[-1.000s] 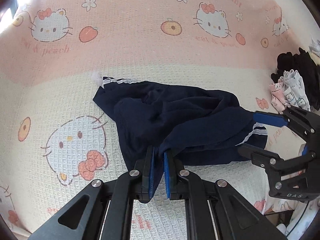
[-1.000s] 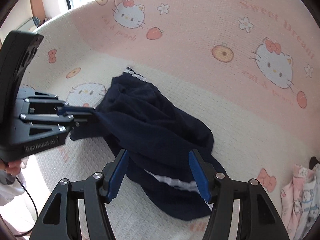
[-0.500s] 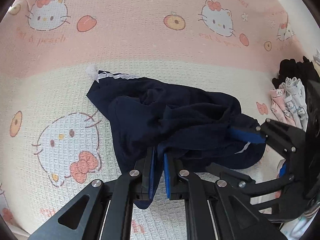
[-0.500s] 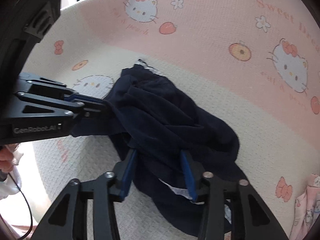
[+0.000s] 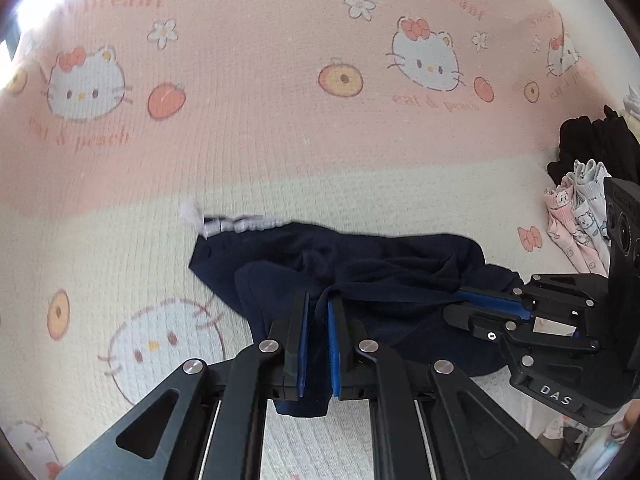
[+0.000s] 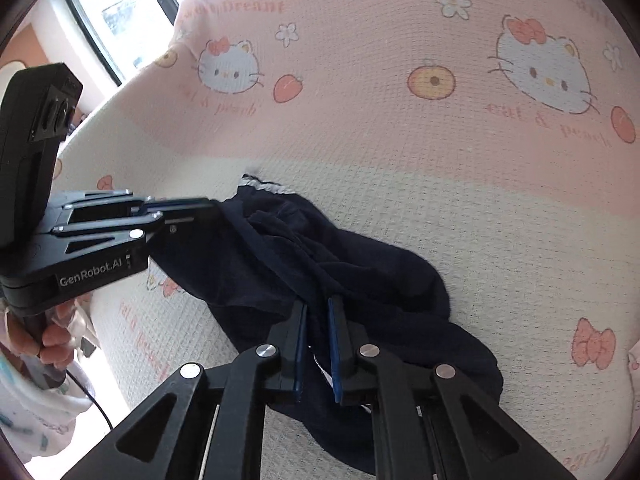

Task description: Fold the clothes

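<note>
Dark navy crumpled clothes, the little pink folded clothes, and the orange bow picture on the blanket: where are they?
Dark navy crumpled garment (image 5: 400,268): left wrist view, on its wrinkled middle.
Pink printed folded clothes (image 5: 570,222): left wrist view, on the pink top piece.
Orange bow print (image 6: 593,343): right wrist view, on the bow's knot.

Count, both views:
- 1 navy garment (image 5: 360,280), crumpled.
- 2 grippers: left gripper (image 5: 316,344), right gripper (image 6: 318,344).
- 1 blanket (image 5: 280,140) under all, w/ cat & peach print.
- 1 pile of other clothes (image 5: 580,208) at the right edge; nr of pieces not clear.
- 1 window (image 6: 120,16).
- 1 hand (image 6: 44,336) visible.
</note>
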`<state>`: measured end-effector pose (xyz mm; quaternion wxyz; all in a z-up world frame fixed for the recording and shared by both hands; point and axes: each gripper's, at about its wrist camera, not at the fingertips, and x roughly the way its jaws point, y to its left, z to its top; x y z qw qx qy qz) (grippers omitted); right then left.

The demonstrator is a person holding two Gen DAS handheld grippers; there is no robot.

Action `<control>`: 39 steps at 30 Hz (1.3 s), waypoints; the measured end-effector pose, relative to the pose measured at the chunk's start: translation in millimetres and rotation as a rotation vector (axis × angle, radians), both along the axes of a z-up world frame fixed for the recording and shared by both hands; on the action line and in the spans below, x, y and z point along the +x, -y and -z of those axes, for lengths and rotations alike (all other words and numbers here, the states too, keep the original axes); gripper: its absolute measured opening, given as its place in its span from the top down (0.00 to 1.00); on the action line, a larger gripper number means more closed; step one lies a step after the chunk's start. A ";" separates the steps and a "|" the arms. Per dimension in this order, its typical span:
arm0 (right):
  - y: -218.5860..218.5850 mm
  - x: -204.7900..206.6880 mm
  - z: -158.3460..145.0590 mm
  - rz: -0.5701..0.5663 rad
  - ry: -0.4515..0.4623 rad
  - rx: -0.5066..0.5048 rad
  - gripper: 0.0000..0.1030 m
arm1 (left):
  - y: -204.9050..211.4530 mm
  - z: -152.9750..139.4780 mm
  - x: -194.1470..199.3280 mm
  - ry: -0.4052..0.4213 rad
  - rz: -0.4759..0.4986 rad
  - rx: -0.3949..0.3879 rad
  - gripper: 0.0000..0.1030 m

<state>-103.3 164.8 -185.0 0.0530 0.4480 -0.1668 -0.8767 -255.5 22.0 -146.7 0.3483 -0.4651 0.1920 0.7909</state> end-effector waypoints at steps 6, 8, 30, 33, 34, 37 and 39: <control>-19.4 -1.1 11.3 0.074 0.038 -0.055 0.92 | -22.5 -5.6 -17.0 -0.059 0.025 -0.036 0.93; -23.6 0.0 10.1 0.093 0.036 -0.052 0.92 | -26.6 -6.5 -23.7 -0.041 0.023 -0.027 0.93; -38.7 -6.7 16.9 0.115 0.055 -0.102 0.56 | 21.7 -21.8 -39.7 0.353 -0.193 0.226 0.93; -42.1 0.2 8.9 0.119 0.027 -0.125 0.47 | 23.7 -21.3 -23.2 0.354 -0.172 0.206 0.93; -43.4 2.8 6.2 0.119 0.018 -0.138 0.47 | 25.1 -19.1 -19.0 0.369 -0.169 0.208 0.93; -49.9 9.7 2.2 0.131 0.017 -0.166 0.47 | 30.2 -12.7 -5.4 0.409 -0.174 0.227 0.93; -53.4 13.1 0.9 0.141 0.020 -0.172 0.47 | 33.4 -7.3 1.3 0.433 -0.191 0.243 0.93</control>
